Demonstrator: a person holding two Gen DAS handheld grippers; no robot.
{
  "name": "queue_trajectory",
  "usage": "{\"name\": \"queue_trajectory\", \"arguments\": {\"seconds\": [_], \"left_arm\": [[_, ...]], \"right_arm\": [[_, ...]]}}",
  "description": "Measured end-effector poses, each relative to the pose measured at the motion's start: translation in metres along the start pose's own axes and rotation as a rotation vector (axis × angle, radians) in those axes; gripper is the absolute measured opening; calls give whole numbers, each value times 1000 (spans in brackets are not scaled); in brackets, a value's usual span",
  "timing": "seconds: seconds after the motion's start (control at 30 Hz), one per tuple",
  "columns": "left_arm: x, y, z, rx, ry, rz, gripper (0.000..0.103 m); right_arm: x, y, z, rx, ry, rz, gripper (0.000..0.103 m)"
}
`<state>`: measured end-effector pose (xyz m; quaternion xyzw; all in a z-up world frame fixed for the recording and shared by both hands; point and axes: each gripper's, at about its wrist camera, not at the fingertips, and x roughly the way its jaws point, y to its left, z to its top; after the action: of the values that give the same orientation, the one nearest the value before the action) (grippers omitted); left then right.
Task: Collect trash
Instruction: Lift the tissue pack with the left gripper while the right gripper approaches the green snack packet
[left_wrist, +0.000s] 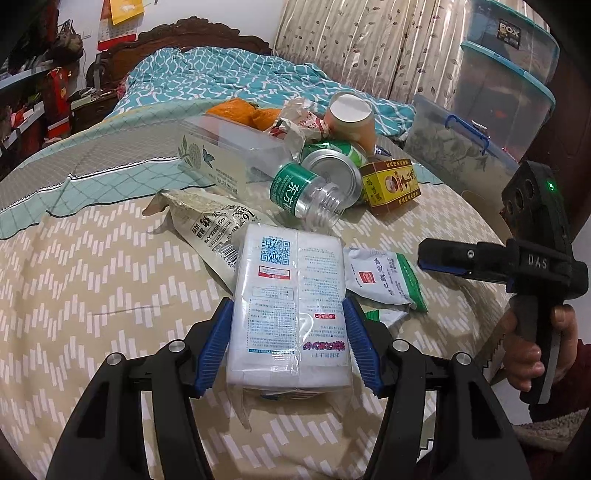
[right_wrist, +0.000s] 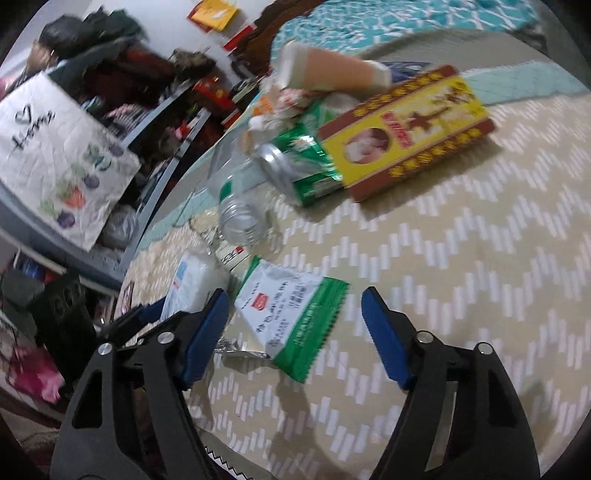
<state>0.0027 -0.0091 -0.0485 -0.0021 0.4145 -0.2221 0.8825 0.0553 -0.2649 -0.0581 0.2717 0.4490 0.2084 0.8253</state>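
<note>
At lower centre of the left wrist view the left hand-held gripper (left_wrist: 288, 343) clamps a white tissue pack (left_wrist: 290, 295) on the bed (left_wrist: 92, 277), while the right hand-held gripper (right_wrist: 295, 332) stands open, a green-and-white wrapper (right_wrist: 291, 314) lying between its pads, untouched.
</note>
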Motion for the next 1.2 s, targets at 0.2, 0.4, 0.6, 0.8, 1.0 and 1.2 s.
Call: {"name": "queue_trajectory", "arguments": {"seconds": [0.2,0.4,0.6,0.8,1.0,1.2], "left_arm": [[1,-1,-2,10,0,6,57],[1,-3,-2,19,1,15,57],[2,-8,-3,36,3,27,57],[-5,-9,-1,36,5,-14,57],[-41,-10,8,32,-51,-151,57],[-21,-33,-4,82,139,-346,57]], "right_arm": [[9,-15,-1,133,40,149,50],[22,-13,-2,198,69,279,45],[9,0,11,69,32,119,47],[16,-15,31,50,100,46,43],[19,-21,30,51,98,61,43],[23,-21,35,26,111,58,43]]}}
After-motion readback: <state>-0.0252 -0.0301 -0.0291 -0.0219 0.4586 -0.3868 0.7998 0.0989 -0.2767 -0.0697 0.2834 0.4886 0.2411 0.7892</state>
